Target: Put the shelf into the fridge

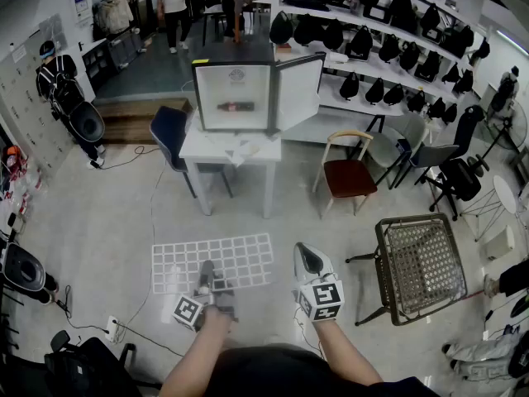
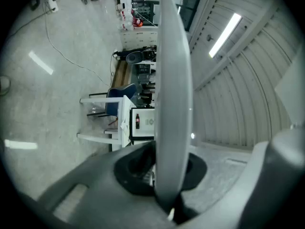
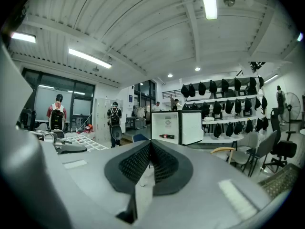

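The shelf (image 1: 240, 259) is a flat white grid that I hold low over the floor, level. My left gripper (image 1: 208, 273) is shut on its near edge. In the left gripper view the shelf (image 2: 174, 80) runs edge-on as a pale band pinched between the jaws of that gripper (image 2: 169, 180). My right gripper (image 1: 308, 256) is just right of the shelf, apart from it, shut with nothing between its pads (image 3: 164, 163). The small fridge (image 1: 235, 93) stands on a white table (image 1: 215, 151) ahead, its door (image 1: 297, 89) swung open to the right. A dark bottle (image 1: 235, 106) lies inside.
A wire-mesh chair (image 1: 421, 267) stands close on my right. A wooden chair (image 1: 347, 172) is right of the table and a blue chair (image 1: 169, 131) left of it. Wall shelves with black bags (image 1: 388, 31) line the back right. A power strip (image 1: 111, 327) and cable lie on the left floor. People (image 1: 175, 7) stand far back.
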Demonstrator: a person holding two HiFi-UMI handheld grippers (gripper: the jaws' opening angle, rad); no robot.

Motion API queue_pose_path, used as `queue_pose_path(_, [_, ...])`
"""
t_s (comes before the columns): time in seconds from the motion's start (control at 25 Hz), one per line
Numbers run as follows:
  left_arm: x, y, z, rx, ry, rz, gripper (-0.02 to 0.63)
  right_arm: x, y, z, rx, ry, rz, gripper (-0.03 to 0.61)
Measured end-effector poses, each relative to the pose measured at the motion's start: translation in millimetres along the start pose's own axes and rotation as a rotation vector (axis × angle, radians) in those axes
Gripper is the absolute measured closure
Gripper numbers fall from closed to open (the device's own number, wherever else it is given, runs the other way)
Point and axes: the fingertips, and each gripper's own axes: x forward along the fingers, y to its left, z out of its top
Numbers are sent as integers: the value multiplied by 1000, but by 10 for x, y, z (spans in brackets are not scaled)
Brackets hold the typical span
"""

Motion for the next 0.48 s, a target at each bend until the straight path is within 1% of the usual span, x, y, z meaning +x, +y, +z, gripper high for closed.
queue_pose_path(0.32, [96, -13, -440, -10, 26, 2, 577, -166, -205, -131, 17, -15, 36, 578])
queue_pose_path(0.48, [164, 2, -532, 4, 27, -4, 577, -200, -226, -209, 11, -11, 50, 578])
